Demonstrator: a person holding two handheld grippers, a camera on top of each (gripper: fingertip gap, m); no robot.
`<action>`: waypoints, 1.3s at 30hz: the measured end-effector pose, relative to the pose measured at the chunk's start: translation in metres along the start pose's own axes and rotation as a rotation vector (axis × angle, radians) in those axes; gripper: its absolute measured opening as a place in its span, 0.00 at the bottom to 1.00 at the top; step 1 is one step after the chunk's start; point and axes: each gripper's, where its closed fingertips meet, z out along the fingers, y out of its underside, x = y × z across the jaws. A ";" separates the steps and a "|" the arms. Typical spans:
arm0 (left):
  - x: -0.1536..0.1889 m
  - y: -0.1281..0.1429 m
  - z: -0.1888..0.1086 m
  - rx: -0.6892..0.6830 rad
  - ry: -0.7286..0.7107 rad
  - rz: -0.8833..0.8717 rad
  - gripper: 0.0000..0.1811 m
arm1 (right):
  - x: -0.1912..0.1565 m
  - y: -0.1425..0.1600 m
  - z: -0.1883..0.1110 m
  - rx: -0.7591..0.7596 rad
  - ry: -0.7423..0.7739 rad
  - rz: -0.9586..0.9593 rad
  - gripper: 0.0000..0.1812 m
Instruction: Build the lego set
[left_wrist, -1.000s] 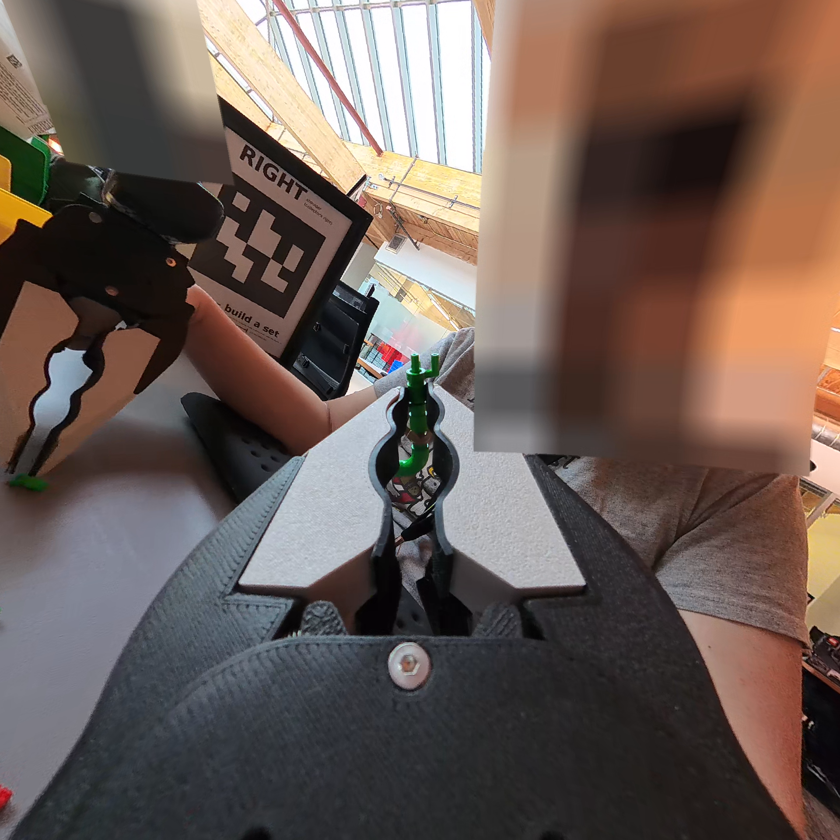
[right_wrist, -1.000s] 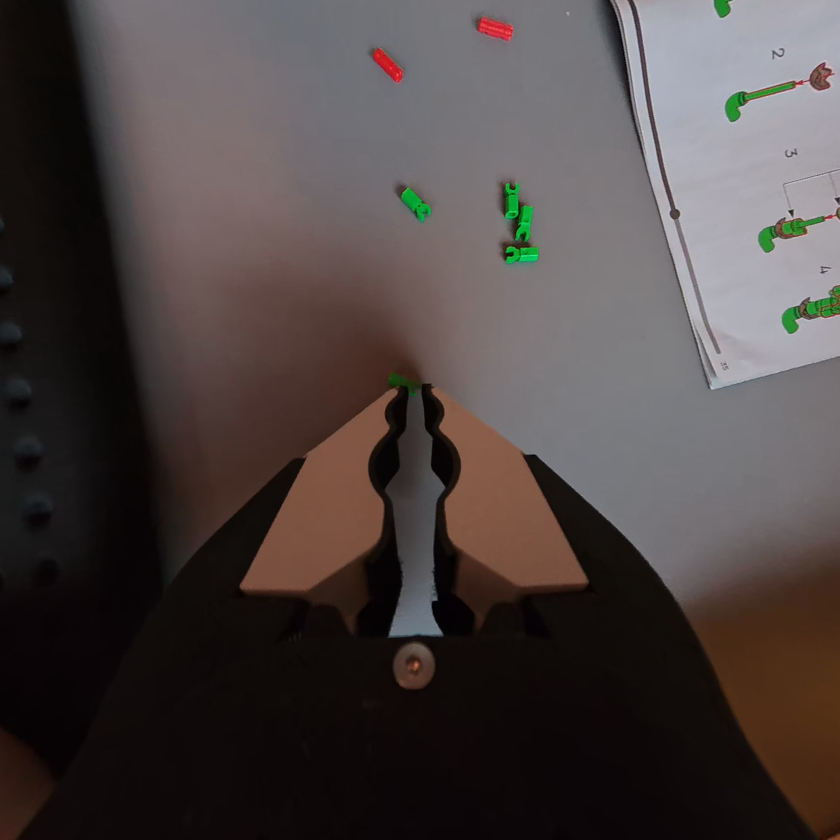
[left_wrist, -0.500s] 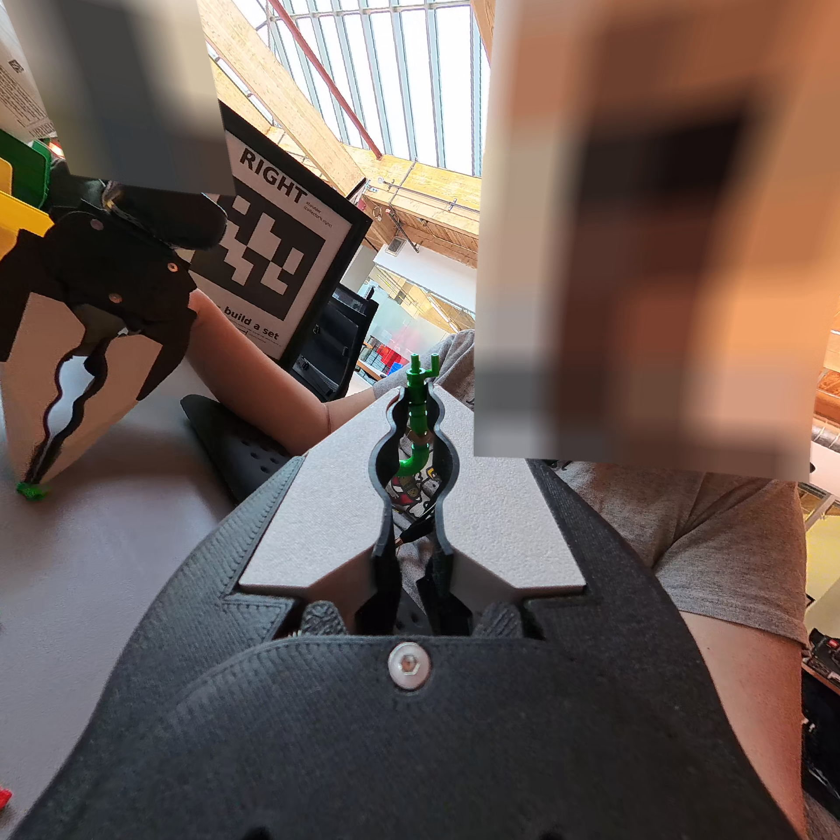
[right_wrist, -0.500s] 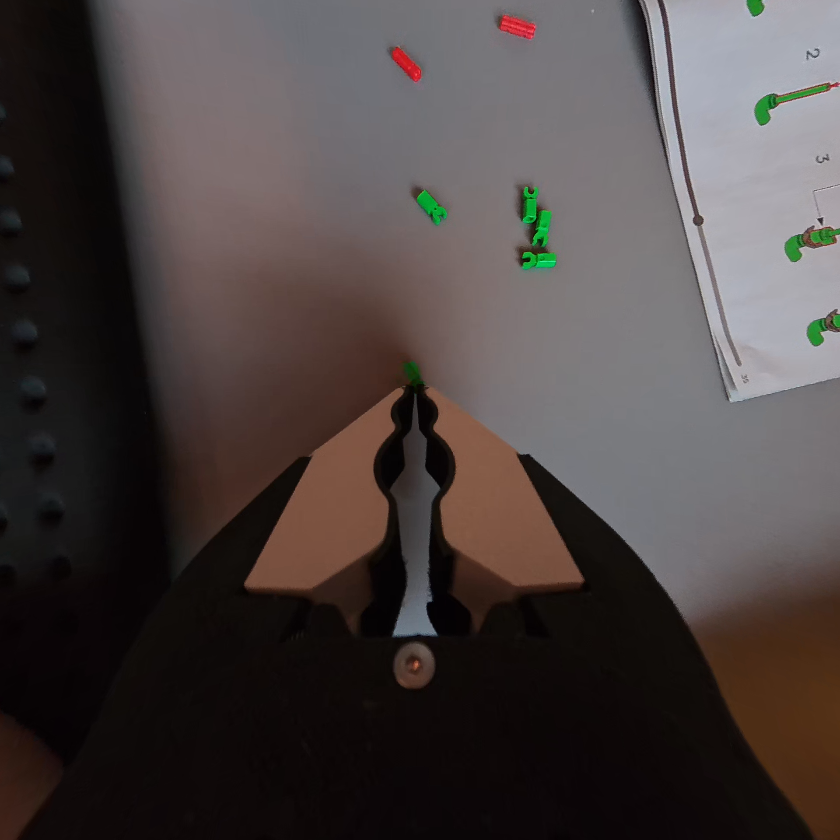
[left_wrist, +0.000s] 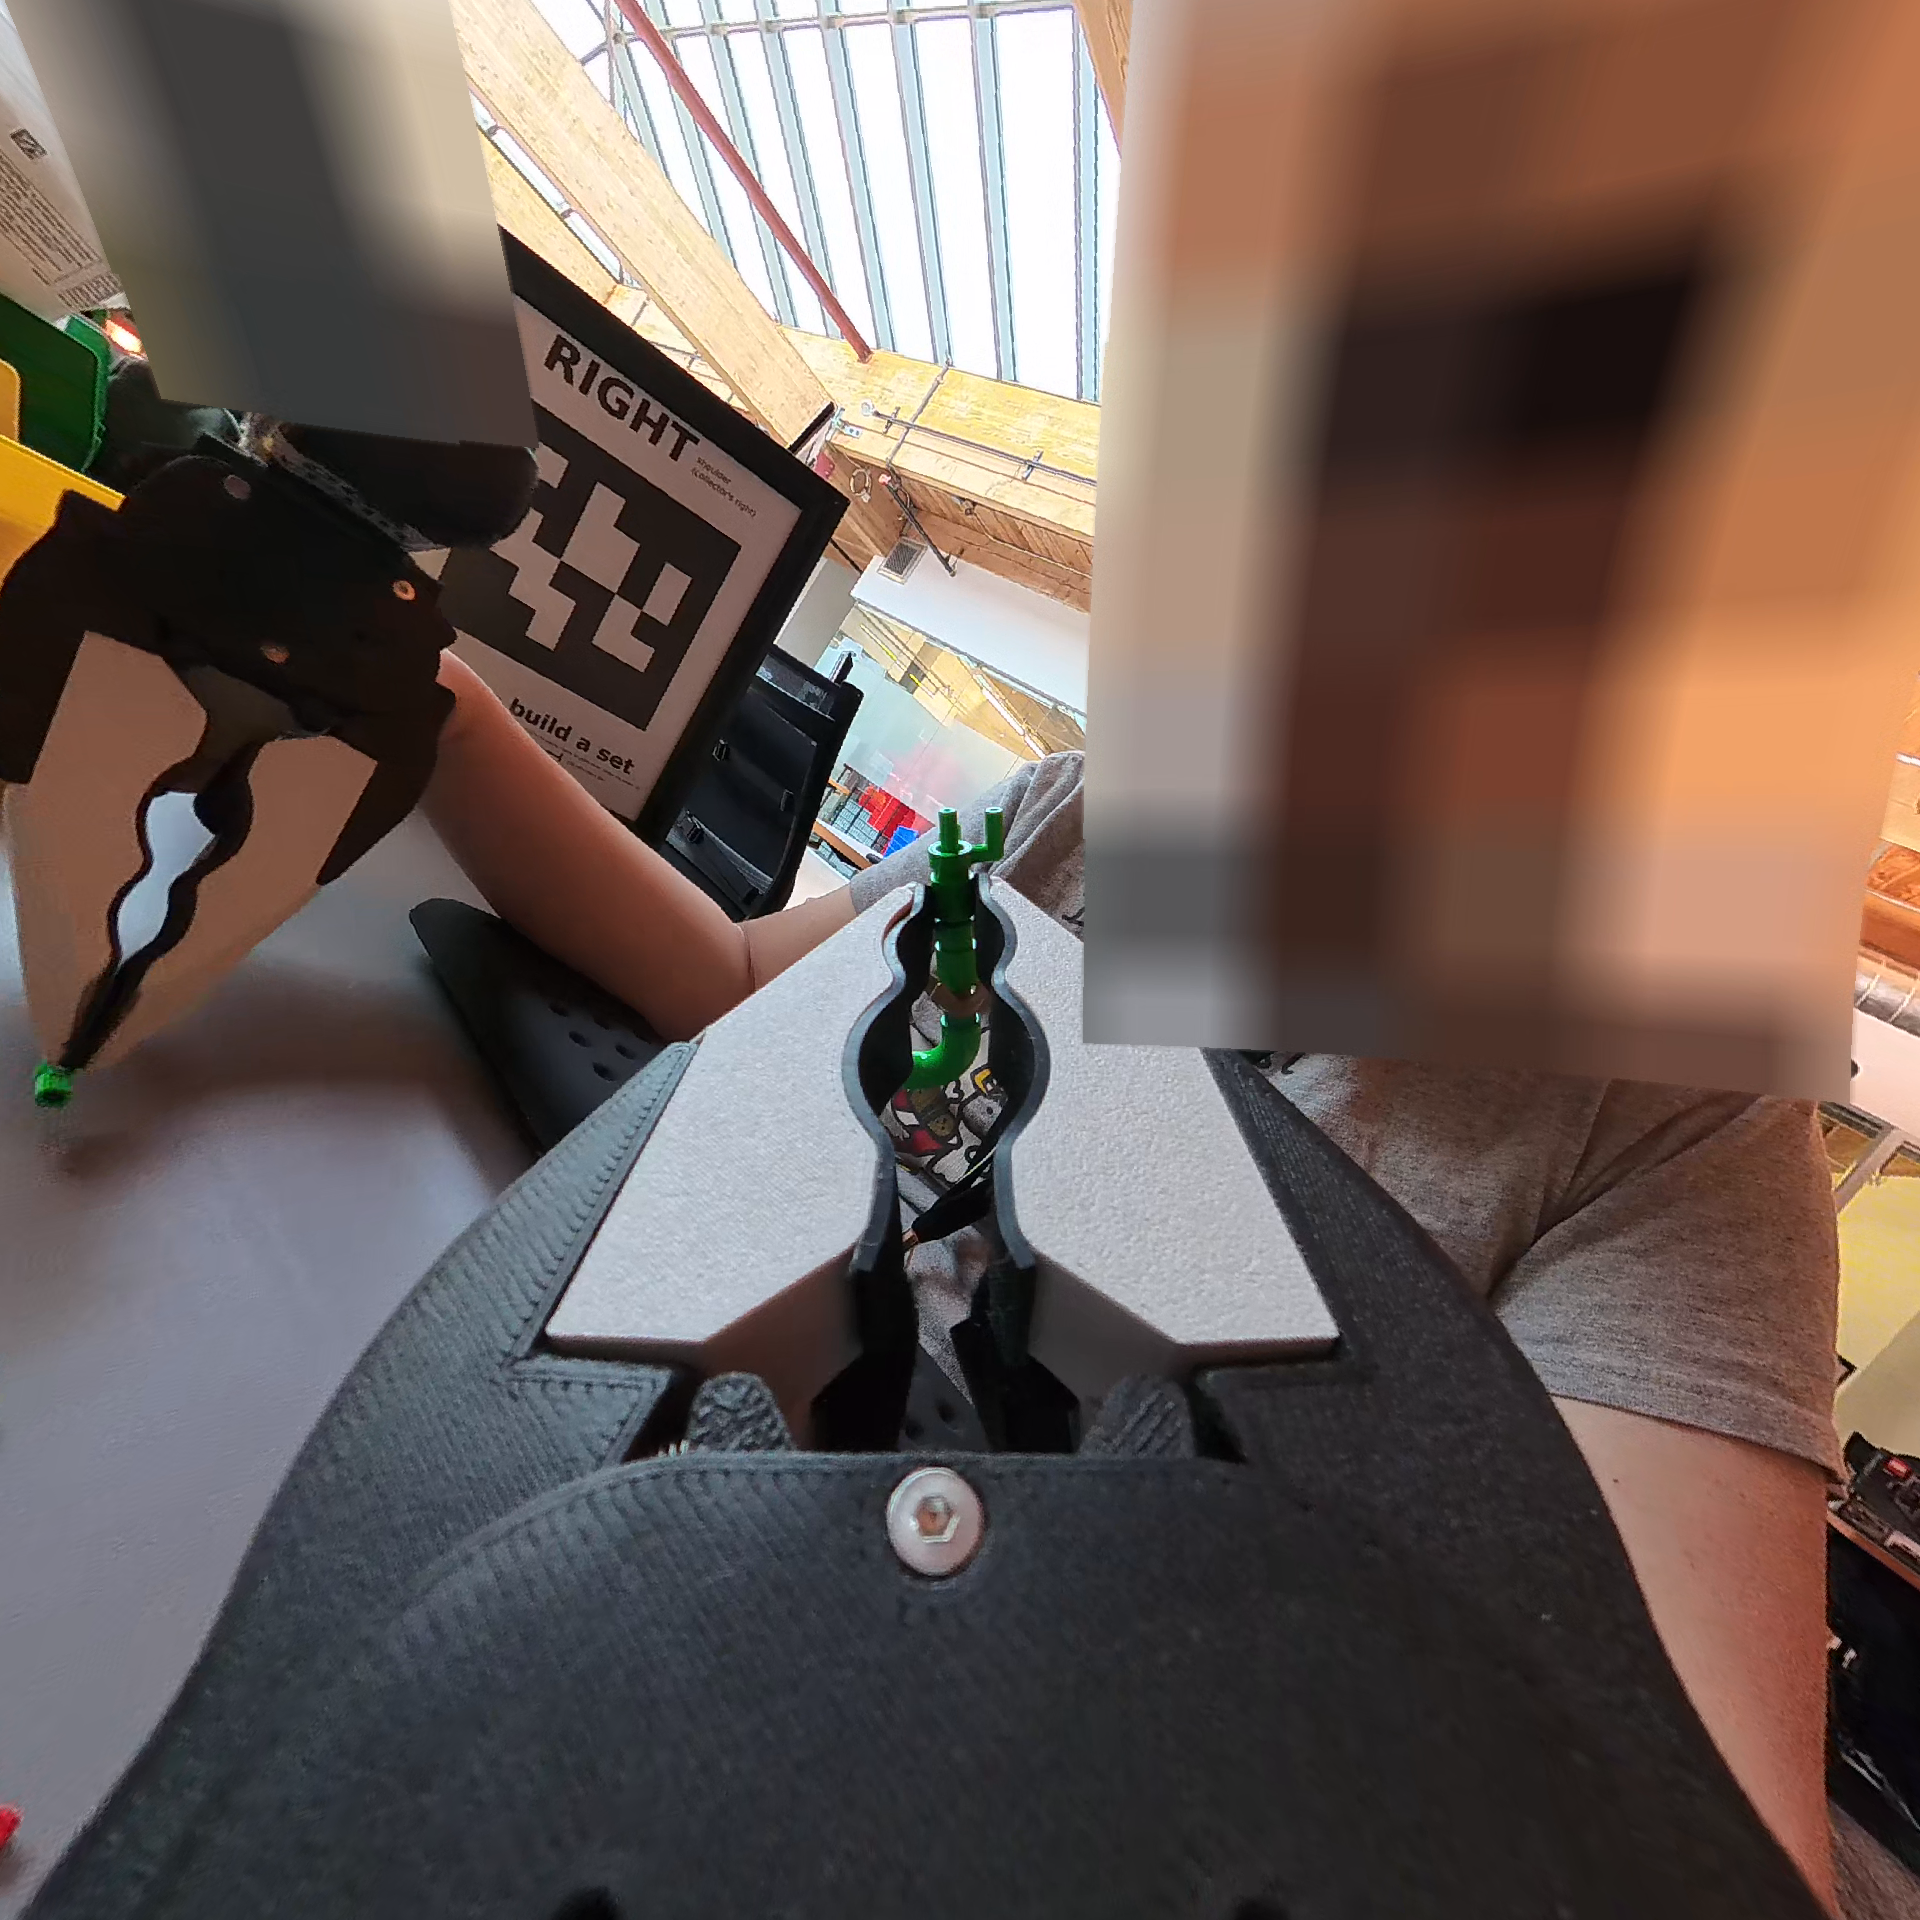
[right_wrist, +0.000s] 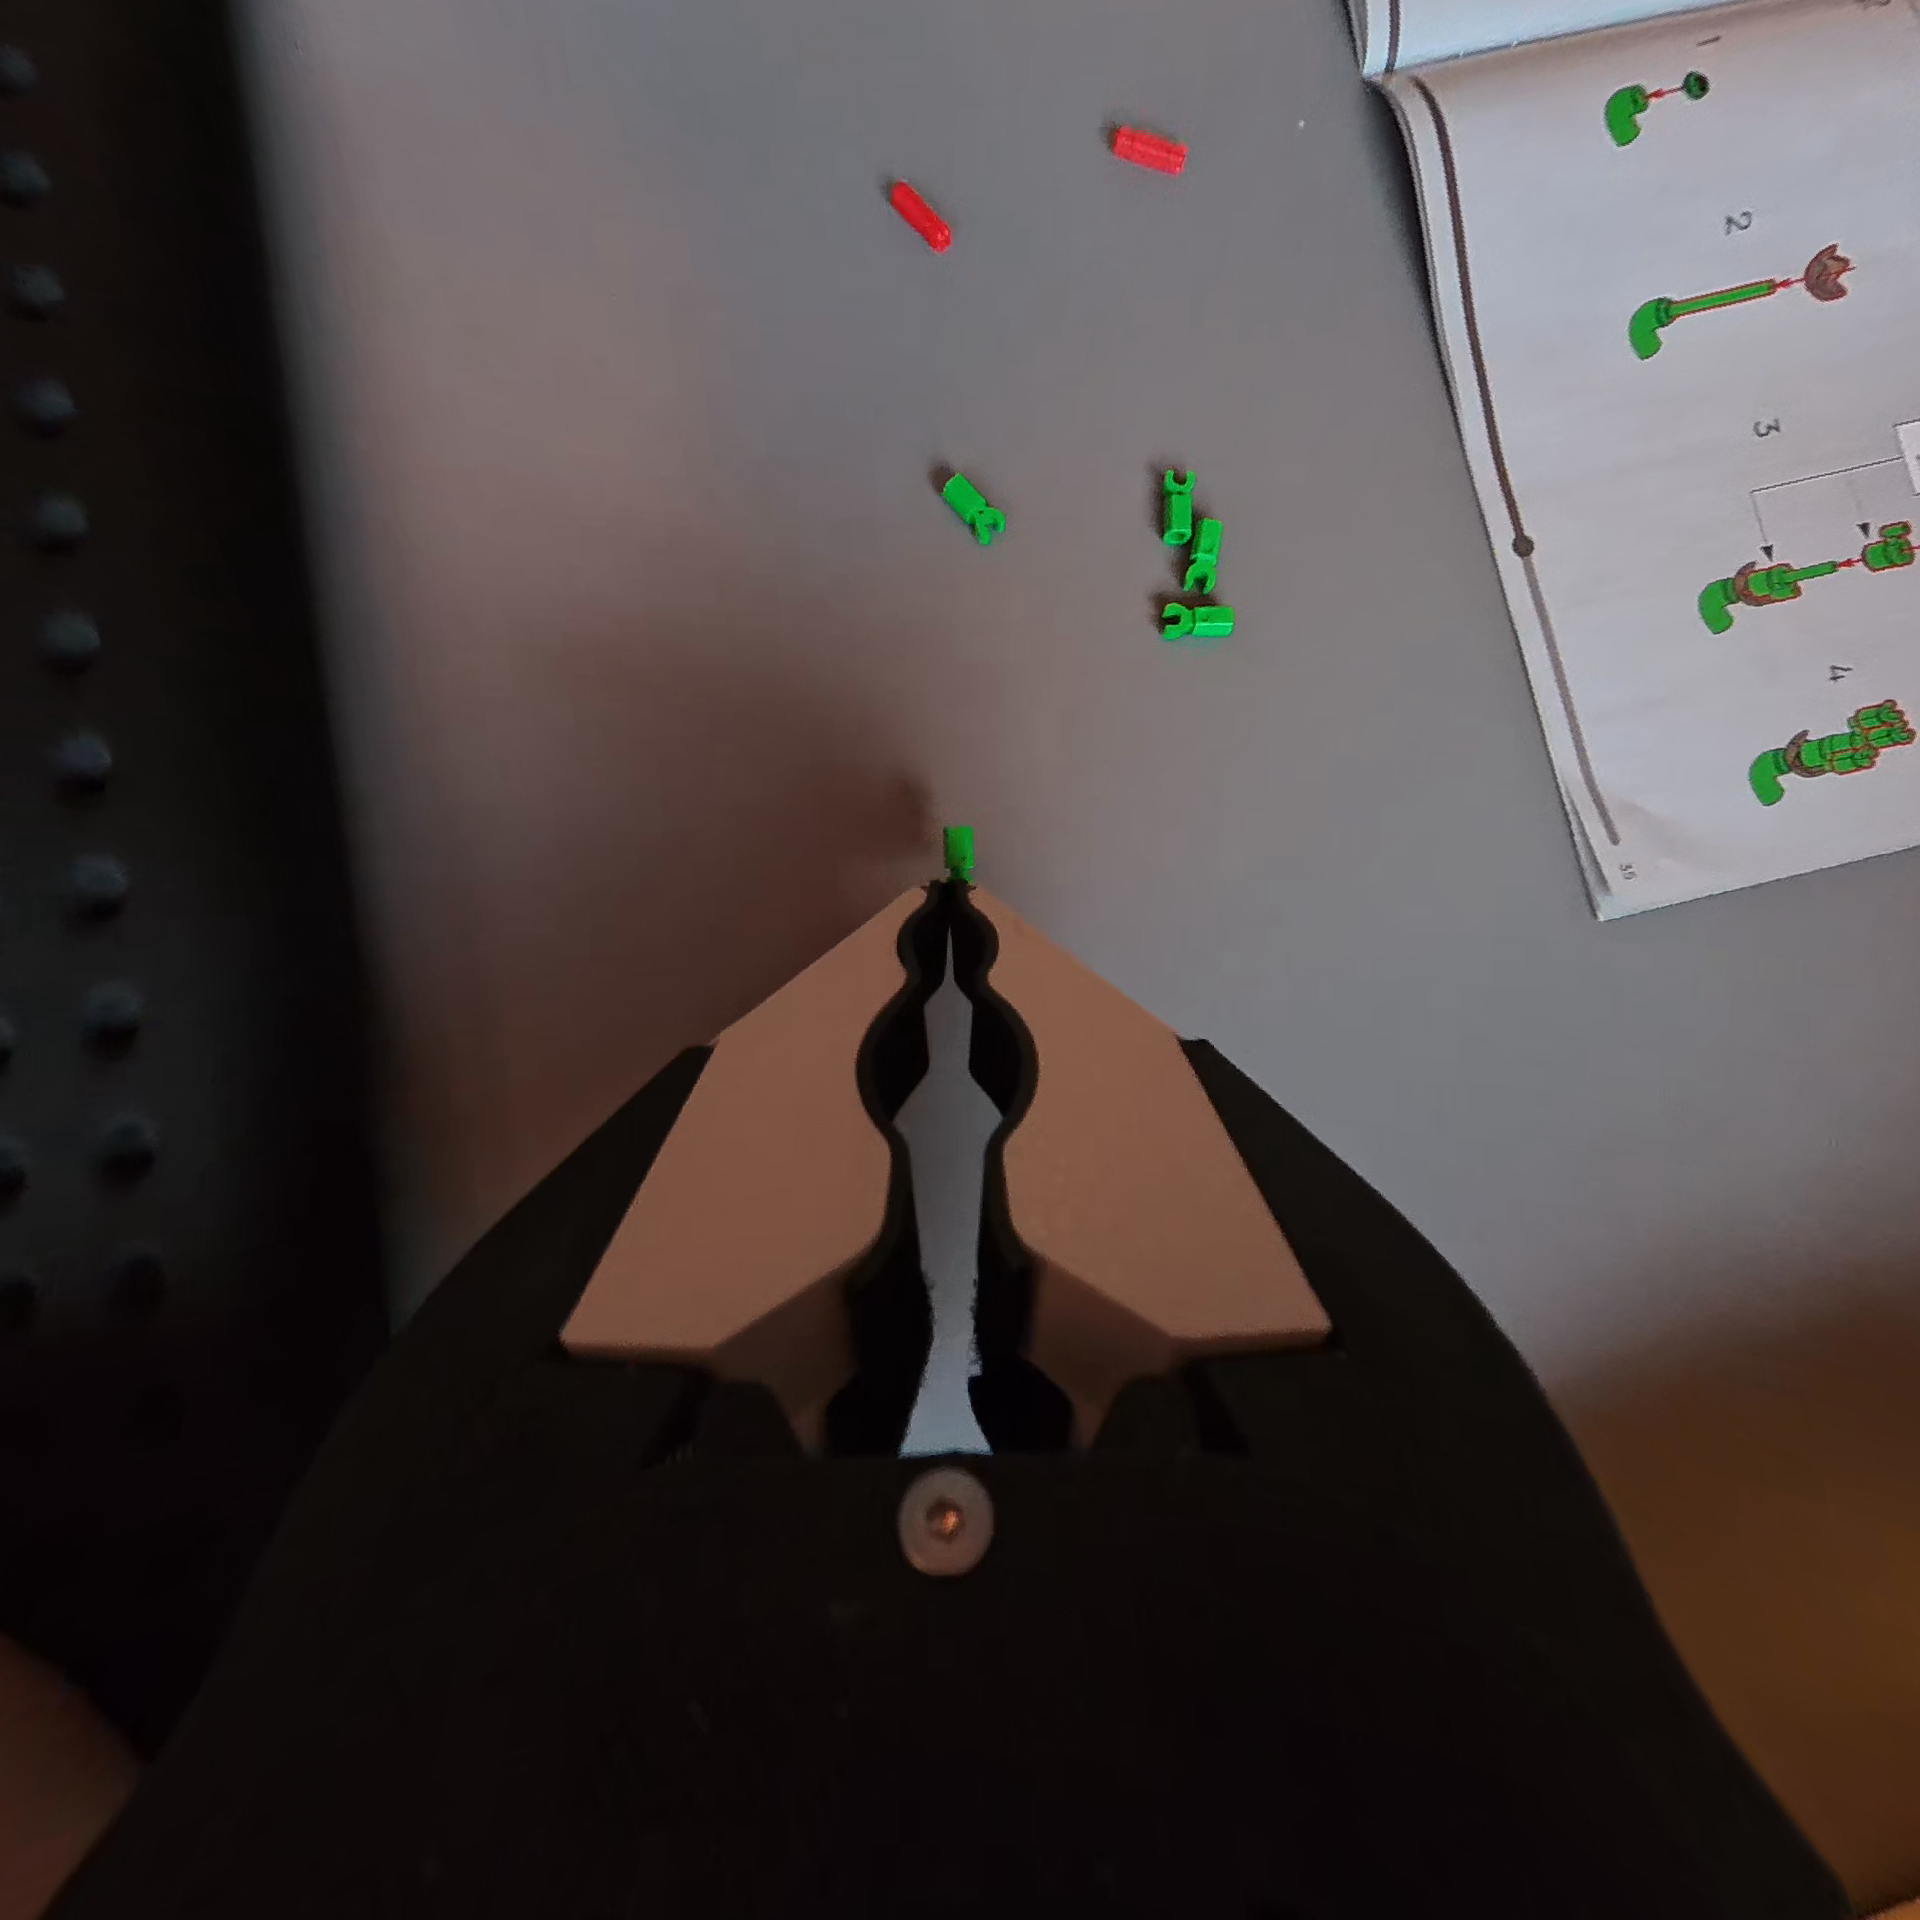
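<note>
My left gripper (left_wrist: 951, 904) is shut on a green lego stem assembly (left_wrist: 956, 914) with a curved base and a forked top, held upright and tilted toward the person. My right gripper (right_wrist: 951, 888) is shut on a small green clip piece (right_wrist: 957, 850) that sticks out past its tips, just above the grey table (right_wrist: 623, 520). The right gripper also shows in the left wrist view (left_wrist: 73, 1055) at the far left, with the green piece (left_wrist: 50, 1084) at its tip near the table. Several loose green clip pieces (right_wrist: 1190, 551) and one more (right_wrist: 974, 506) lie ahead.
Two red pin pieces (right_wrist: 920, 215) (right_wrist: 1148, 149) lie farther off. An open instruction booklet (right_wrist: 1714, 468) lies at the right. A black studded mat (right_wrist: 73, 727) runs along the left. A framed marker sign (left_wrist: 623, 582) and the person's arm (left_wrist: 582, 831) stand behind. Left tips to right tips: about 20 centimeters.
My right gripper closed on the small green piece and lifted it a little off the table; the piece now points forward from the tips. The left gripper held still.
</note>
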 end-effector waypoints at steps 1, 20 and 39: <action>-0.001 0.000 0.000 -0.002 -0.003 -0.001 0.03 | 0.000 -0.002 -0.001 0.008 0.003 -0.005 0.00; -0.024 0.018 0.002 -0.049 -0.021 -0.201 0.03 | -0.037 -0.143 -0.075 0.136 0.302 -0.758 0.00; -0.029 0.016 -0.011 -0.046 -0.094 -0.216 0.03 | -0.031 -0.043 0.022 0.009 -0.139 -0.351 0.00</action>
